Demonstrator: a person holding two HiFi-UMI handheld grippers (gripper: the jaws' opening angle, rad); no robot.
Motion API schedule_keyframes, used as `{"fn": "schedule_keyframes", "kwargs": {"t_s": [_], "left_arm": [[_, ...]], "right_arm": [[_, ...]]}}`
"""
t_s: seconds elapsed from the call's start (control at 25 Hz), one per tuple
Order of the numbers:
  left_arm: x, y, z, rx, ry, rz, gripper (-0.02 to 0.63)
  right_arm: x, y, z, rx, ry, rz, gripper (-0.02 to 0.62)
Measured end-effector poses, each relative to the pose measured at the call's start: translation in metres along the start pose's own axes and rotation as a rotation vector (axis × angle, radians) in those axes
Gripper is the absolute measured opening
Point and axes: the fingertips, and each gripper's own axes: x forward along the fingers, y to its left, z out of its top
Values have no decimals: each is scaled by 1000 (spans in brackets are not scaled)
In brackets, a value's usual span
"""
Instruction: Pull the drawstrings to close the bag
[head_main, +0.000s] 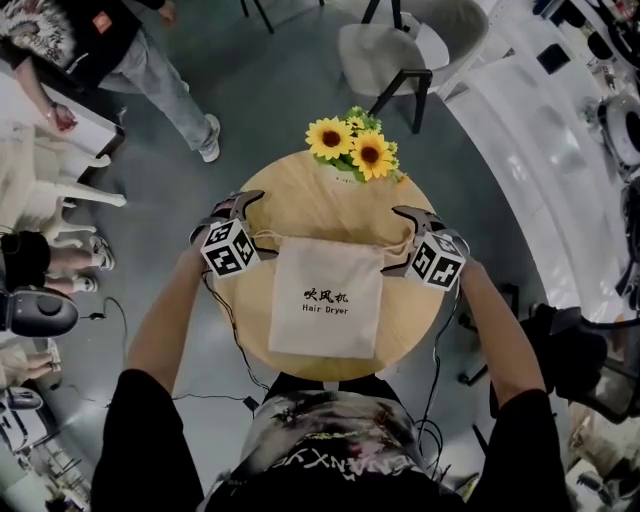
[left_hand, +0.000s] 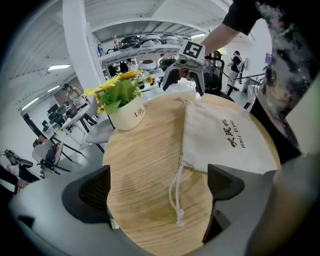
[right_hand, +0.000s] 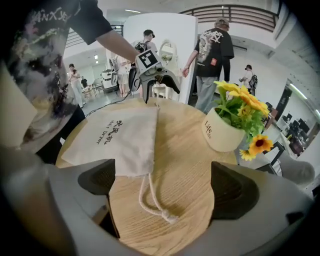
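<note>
Entry: the cream fabric drawstring bag (head_main: 325, 300), printed "Hair Dryer", lies flat in the middle of the round pale wooden table (head_main: 300, 205). Its mouth edge faces away from you and runs between your two grippers.

Your left gripper (left_hand: 160, 185) sits at the bag's left mouth corner. The white knotted left drawstring (left_hand: 176, 195) lies slack on the wood in the gap between the jaws, touching neither.

Your right gripper (right_hand: 167, 185) sits at the right mouth corner. The white right drawstring (right_hand: 150, 197) loops out between its jaws the same way, knot on the table, touching neither jaw.

Surface: a white pot of yellow sunflowers (head_main: 352, 150) stands at the far edge, apart from the bag.

Room: grey floor, with a grey chair (head_main: 390, 50) beyond the table. A person (head_main: 130, 60) stands off to your left.

Both grippers have their jaws spread wide and hold nothing.
</note>
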Motion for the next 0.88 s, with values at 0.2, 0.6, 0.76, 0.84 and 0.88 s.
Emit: {"fn": "schedule_keyframes", "kwargs": {"t_s": [0.2,0.6,0.76,0.84,0.88], "left_arm": [[11,-10,-11,49,46,-38,586],[35,-19,-22,113,125,-124,586],[39,-20,-24,111,133,-168,586],[40,-20,-25,95,136,-190,586],[40,-21,-26,87,139,-201,586]], "right_arm": [[13,9,-18,-42,73,44,584],[29,14,-53,-102,206,108,584],[32,13,-58,-92,220,124,584],[33,13,-59,-83,220,133,584],[33,14,-59,-81,218,137,584]]}}
